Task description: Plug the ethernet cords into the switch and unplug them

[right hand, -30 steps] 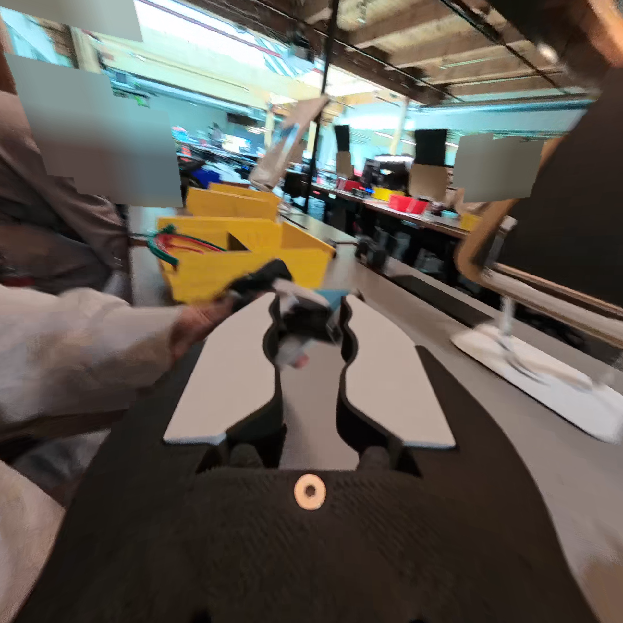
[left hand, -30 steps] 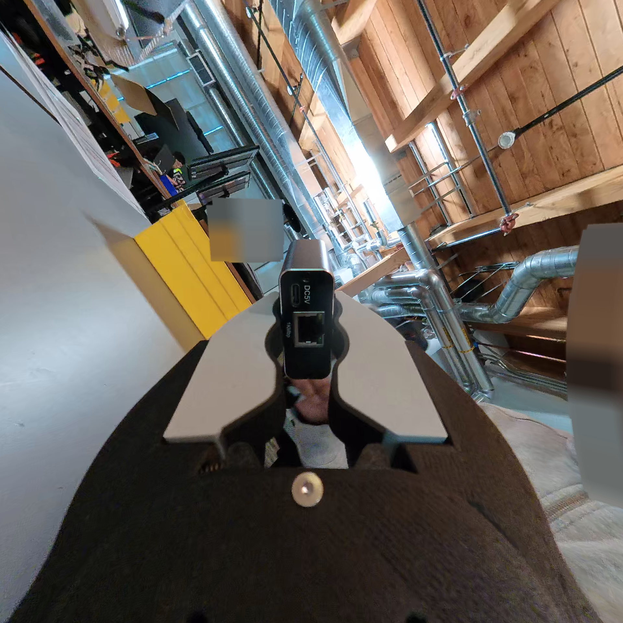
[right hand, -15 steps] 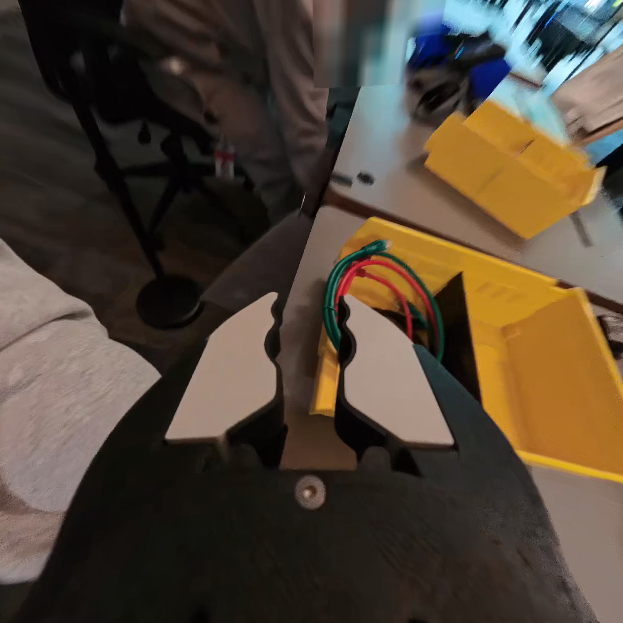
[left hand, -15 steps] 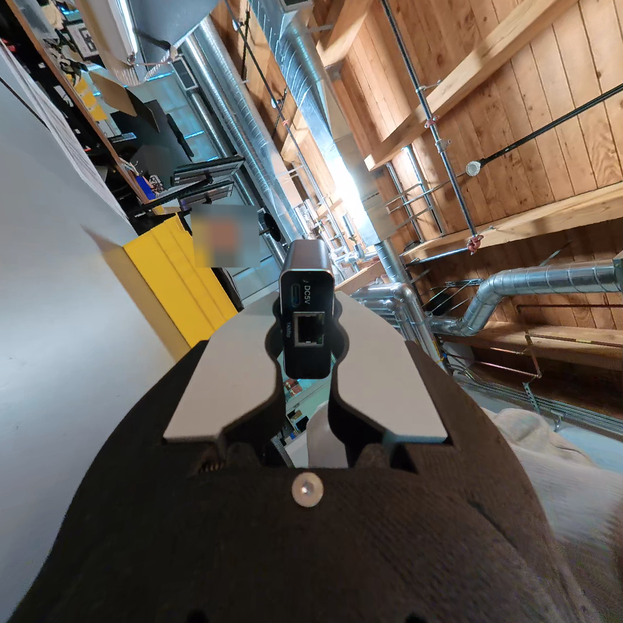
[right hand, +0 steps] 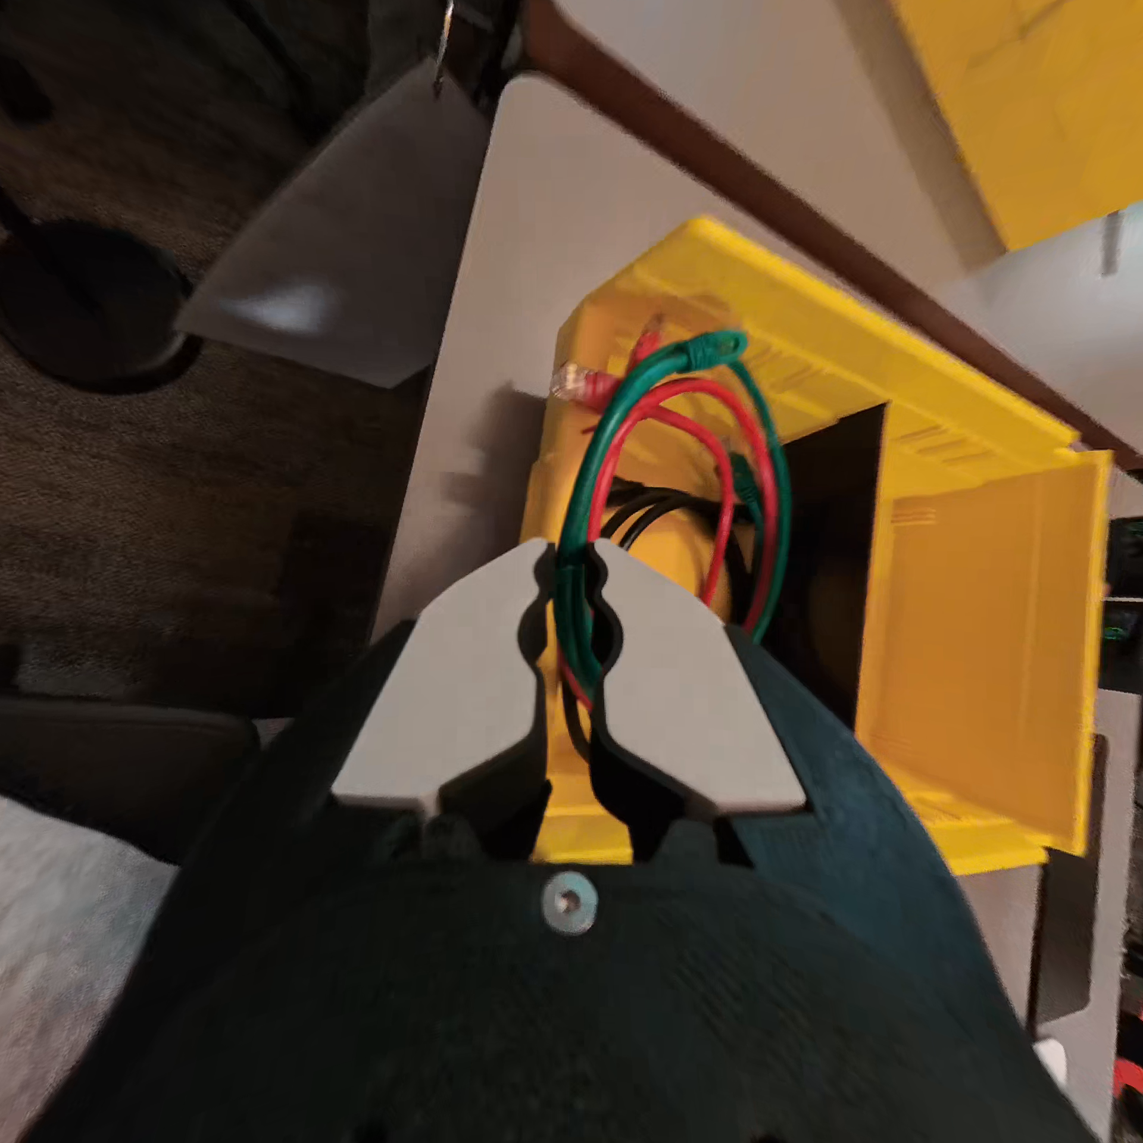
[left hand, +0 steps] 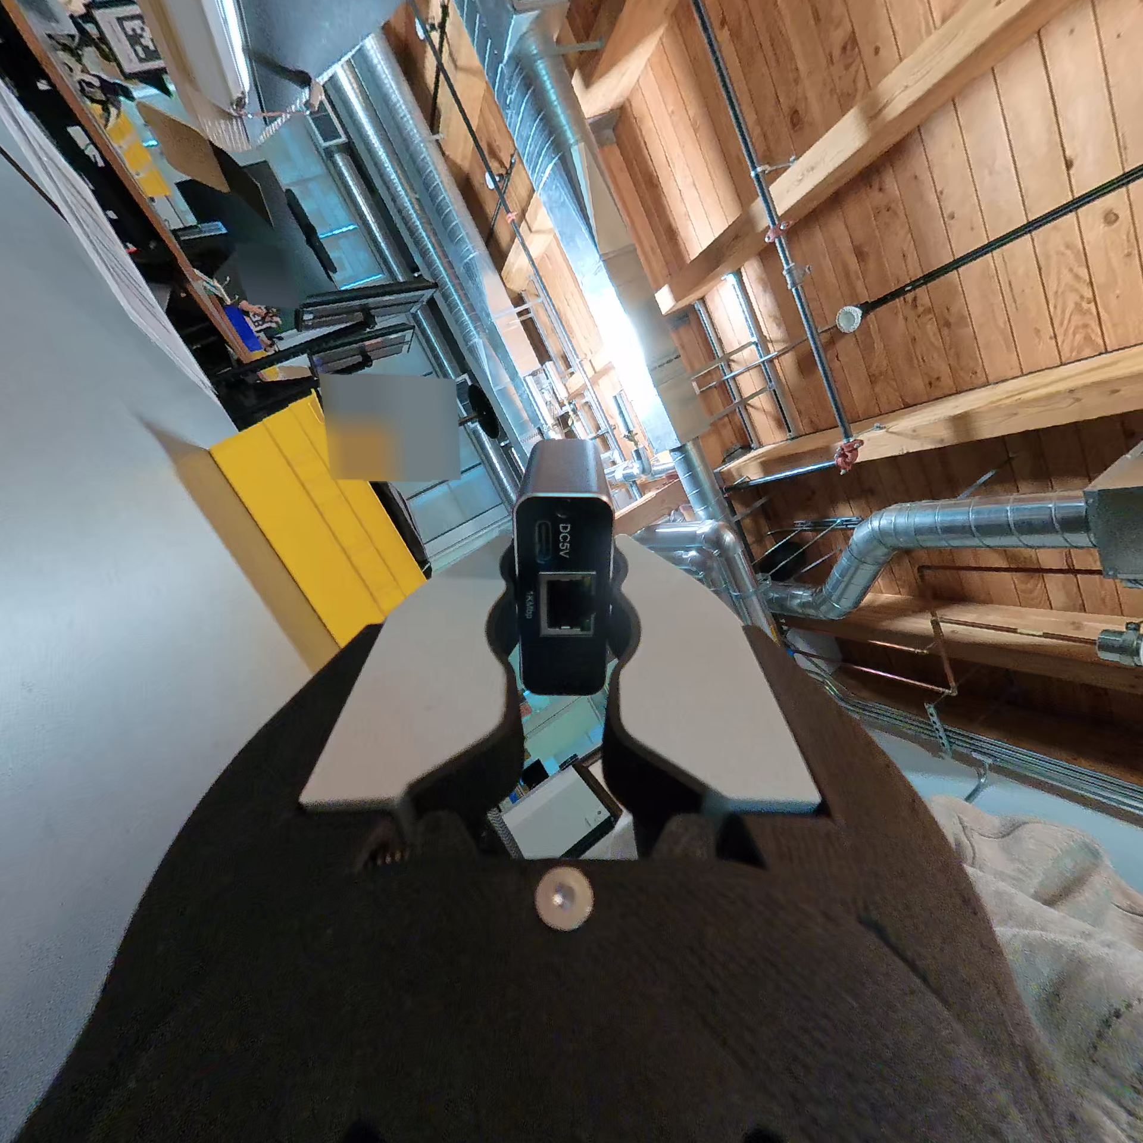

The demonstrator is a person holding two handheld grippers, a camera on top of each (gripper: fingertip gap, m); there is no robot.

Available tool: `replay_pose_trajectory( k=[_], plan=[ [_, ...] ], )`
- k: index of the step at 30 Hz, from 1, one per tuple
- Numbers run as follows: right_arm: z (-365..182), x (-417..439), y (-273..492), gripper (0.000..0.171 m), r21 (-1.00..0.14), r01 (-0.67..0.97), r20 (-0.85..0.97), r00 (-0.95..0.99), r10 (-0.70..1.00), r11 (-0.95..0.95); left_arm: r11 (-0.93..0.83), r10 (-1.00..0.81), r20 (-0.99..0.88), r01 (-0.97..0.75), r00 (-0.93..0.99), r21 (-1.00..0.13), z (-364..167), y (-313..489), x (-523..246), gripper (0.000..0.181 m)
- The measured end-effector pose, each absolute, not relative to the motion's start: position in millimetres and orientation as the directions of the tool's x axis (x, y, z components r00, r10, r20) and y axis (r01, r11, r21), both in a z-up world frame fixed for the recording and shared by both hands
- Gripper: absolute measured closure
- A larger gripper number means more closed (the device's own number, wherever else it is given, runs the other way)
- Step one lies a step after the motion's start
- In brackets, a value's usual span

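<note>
My left gripper (left hand: 563, 560) is shut on a small dark ethernet switch (left hand: 561, 655), held up with its single port facing the camera; the port is empty. In the right wrist view my right gripper (right hand: 572, 553) is over a yellow bin (right hand: 965, 618) on the table. Its fingers are closed in on a looped green ethernet cord (right hand: 590, 451) with a red cord (right hand: 680, 388) running beside it. A black cord (right hand: 649, 502) lies deeper in the bin. The view is blurred.
The white table (right hand: 488, 278) ends at a dark edge, with floor and a black chair base (right hand: 80, 303) beyond it. A second yellow bin (right hand: 1020, 93) stands farther off. In the left wrist view a yellow bin (left hand: 309, 526) stands on the table (left hand: 93, 556) under ceiling ducts.
My right gripper swung down to the yellow bin and narrowed its fingers around the green and red cords. My left gripper kept its hold on the switch and tilted slightly.
</note>
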State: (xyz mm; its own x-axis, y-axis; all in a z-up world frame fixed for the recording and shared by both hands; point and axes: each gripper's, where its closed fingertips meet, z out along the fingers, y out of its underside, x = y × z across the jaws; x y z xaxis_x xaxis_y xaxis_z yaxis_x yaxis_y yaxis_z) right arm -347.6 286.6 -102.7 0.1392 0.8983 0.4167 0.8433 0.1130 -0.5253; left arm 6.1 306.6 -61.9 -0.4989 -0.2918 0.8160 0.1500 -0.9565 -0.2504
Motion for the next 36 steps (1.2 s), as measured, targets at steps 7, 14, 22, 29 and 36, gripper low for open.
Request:
replay_pose_trajectory(
  k=[7, 14, 22, 29, 36],
  plan=[
    [-5.8, -331.6, 324.0, 0.166, -0.739, 0.657, 0.494, 0.377, 0.783, 0.15, -0.944, -0.33, 0.816, 0.168, -0.474, -0.285, -61.5, 309.1, 5.6, 0.158],
    [130.7, -241.5, 354.9, 0.165, -0.946, 0.245, 0.324, 0.674, 0.663, 0.214, -0.948, -0.319, 0.818, 0.175, -0.48, -0.267, -61.9, 313.1, 4.4, 0.158],
    [189.0, -85.2, 340.7, 0.166, -0.897, 0.26, 0.394, 0.837, 0.38, 0.359, -0.952, -0.305, 0.822, 0.173, -0.481, -0.252, -63.3, 313.9, 5.6, 0.158],
    [122.4, 23.1, 303.5, 0.166, -0.78, 0.587, 0.619, 0.776, 0.123, 0.217, -0.953, -0.301, 0.83, 0.16, -0.469, -0.256, -67.2, 310.3, 9.9, 0.158],
    [79.8, 82.3, 256.1, 0.166, -0.678, 0.718, 0.728, 0.686, 0.011, 0.158, -0.946, -0.317, 0.846, 0.198, -0.429, -0.255, -73.3, 315.3, 8.8, 0.158]
  ],
)
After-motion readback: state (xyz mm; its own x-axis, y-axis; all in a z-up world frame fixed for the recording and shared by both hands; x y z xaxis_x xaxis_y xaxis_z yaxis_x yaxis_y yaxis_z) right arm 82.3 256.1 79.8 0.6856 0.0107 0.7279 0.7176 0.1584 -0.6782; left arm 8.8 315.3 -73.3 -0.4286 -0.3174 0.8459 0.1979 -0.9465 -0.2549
